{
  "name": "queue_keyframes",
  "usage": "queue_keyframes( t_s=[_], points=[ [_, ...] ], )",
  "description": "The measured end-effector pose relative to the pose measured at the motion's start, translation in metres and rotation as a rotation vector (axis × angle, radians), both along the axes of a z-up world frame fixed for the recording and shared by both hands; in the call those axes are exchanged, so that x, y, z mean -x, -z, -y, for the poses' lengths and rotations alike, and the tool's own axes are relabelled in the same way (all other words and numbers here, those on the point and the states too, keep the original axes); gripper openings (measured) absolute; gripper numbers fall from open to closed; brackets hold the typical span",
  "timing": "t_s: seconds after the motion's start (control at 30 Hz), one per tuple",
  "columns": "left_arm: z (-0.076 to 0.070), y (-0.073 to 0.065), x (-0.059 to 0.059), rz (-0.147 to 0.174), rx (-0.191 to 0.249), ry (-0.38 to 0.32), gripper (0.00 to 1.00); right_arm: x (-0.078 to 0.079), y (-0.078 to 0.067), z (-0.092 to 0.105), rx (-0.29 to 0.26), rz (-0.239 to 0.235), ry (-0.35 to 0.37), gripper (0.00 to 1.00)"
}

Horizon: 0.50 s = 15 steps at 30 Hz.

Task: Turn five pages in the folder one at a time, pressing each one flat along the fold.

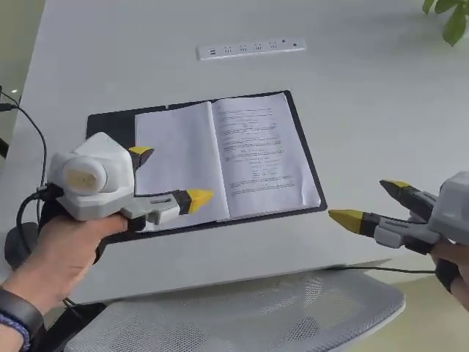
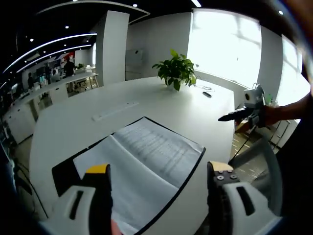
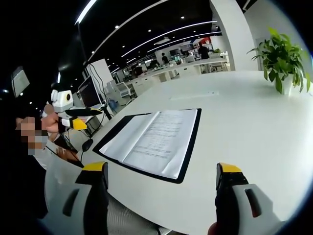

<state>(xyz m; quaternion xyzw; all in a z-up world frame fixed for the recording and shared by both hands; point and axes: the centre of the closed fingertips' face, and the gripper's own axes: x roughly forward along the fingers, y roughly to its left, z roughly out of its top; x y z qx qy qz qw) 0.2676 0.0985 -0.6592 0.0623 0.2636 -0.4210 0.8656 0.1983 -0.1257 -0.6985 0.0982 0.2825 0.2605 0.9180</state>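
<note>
A black folder (image 1: 117, 121) lies open on the white table, white printed pages (image 1: 260, 154) spread flat on both sides of the fold (image 1: 220, 165). My left gripper (image 1: 170, 178) hovers open over the folder's lower left corner, yellow-tipped jaws apart, nothing between them. My right gripper (image 1: 370, 203) is open too, off the table's near edge to the right of the folder, holding nothing. The folder (image 2: 146, 156) lies ahead in the left gripper view between open jaws (image 2: 159, 171). In the right gripper view the folder (image 3: 151, 137) lies beyond the open gripper (image 3: 161, 171).
A white power strip (image 1: 250, 48) sits on the table beyond the folder. A potted plant (image 2: 177, 72) stands at the far right corner (image 1: 448, 18). A mesh office chair (image 1: 242, 315) is tucked under the near edge. A cable (image 1: 29, 132) runs at the left edge.
</note>
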Motion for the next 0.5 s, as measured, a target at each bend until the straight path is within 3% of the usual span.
queue_keyframes(
  t_s=[0.2,0.5],
  points=[
    [0.047,0.006,0.001,-0.007,0.007,0.098,0.76,-0.001,-0.002,0.004,0.002,0.011,0.013,0.9],
    [0.086,0.021,0.004,-0.018,-0.008,0.168,0.68,0.002,0.0,0.005,-0.007,0.01,0.02,0.88]
  ],
)
